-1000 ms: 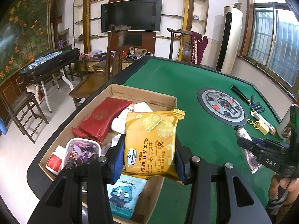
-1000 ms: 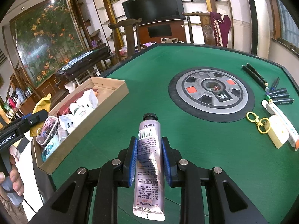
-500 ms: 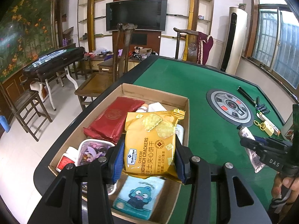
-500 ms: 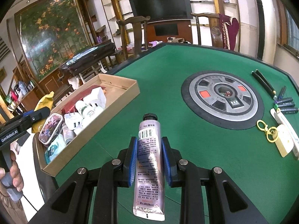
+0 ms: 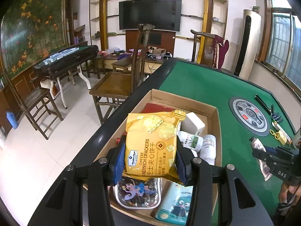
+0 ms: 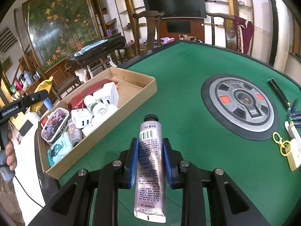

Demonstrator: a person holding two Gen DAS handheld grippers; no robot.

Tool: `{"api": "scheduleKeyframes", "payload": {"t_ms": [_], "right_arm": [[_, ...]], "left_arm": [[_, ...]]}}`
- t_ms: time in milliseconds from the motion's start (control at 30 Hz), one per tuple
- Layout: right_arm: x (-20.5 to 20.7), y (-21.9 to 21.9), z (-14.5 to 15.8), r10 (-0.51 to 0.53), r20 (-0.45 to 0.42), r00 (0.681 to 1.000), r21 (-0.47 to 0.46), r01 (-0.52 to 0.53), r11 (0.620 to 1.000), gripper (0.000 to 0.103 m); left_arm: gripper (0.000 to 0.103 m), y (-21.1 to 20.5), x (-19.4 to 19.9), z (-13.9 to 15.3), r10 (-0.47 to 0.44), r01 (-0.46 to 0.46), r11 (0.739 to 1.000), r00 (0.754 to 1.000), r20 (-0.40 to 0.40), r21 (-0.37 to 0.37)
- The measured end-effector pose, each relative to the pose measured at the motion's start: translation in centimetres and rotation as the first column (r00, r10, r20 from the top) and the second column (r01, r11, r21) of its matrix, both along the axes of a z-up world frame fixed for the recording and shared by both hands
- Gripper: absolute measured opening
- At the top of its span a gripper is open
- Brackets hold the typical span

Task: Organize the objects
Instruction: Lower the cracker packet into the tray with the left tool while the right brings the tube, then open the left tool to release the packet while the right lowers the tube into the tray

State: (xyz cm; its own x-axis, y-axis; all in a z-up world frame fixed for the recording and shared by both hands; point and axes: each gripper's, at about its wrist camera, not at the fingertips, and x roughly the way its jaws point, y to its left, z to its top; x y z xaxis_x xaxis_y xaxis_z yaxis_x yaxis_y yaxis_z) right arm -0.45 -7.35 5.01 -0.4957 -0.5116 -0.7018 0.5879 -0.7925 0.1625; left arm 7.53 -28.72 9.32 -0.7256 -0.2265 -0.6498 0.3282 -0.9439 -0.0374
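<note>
My left gripper [image 5: 149, 162] is shut on a yellow cheese cracker packet [image 5: 152, 145], held above the near half of a shallow cardboard box [image 5: 218, 131] on the green table. My right gripper [image 6: 151, 162] is shut on a silver tube with a black cap [image 6: 150, 160], hovering over the green felt to the right of the cardboard box [image 6: 131, 111]. The box holds a red pouch [image 6: 86, 96], white bottles [image 6: 96, 109], white chargers [image 6: 81, 117], a cartoon tin [image 6: 54, 125] and a blue cartoon pack [image 6: 60, 150]. In the left wrist view the right gripper with the tube [image 5: 257, 145] shows at far right.
A round grey control panel [image 6: 239, 105] sits in the table's centre. Black pens [image 6: 280, 94], blue markers [image 6: 295, 114], a yellow key ring [image 6: 282, 145] and a cream tag [image 6: 295, 154] lie at the right edge. Wooden chairs [image 5: 120, 82] stand beyond the table's left rim.
Both grippers have shifted toward the box: the cracker packet now hangs over its middle rather than its right side, and the tube has come nearer the box's right wall. Both grips are unchanged.
</note>
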Motion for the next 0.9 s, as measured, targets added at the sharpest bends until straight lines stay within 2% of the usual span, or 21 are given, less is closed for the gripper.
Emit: {"api": "scheduleKeyframes", "payload": {"t_ms": [333,667,900], "right_arm": [[-3.1,-3.4,1.4,0.059,0.015,0.998,0.012,-0.059,0.998,0.027],[-6.2,-8.3,2.4,0.138,0.016,0.990,-0.006,-0.138,0.990,0.027],[-8.8,-11.3,2.0,0.176,0.064,0.982,-0.036,-0.174,0.984,0.027]], "left_arm": [[0.045,0.0,-2.3,-2.1,-0.029,0.029,1.000,0.998,0.052,0.012],[0.045,-0.4,-7.4,-0.6,-0.081,0.087,0.995,0.991,0.105,-0.055],[0.045,-1.6,-13.5,-1.5,-0.127,0.135,0.991,0.966,0.225,-0.020]]}}
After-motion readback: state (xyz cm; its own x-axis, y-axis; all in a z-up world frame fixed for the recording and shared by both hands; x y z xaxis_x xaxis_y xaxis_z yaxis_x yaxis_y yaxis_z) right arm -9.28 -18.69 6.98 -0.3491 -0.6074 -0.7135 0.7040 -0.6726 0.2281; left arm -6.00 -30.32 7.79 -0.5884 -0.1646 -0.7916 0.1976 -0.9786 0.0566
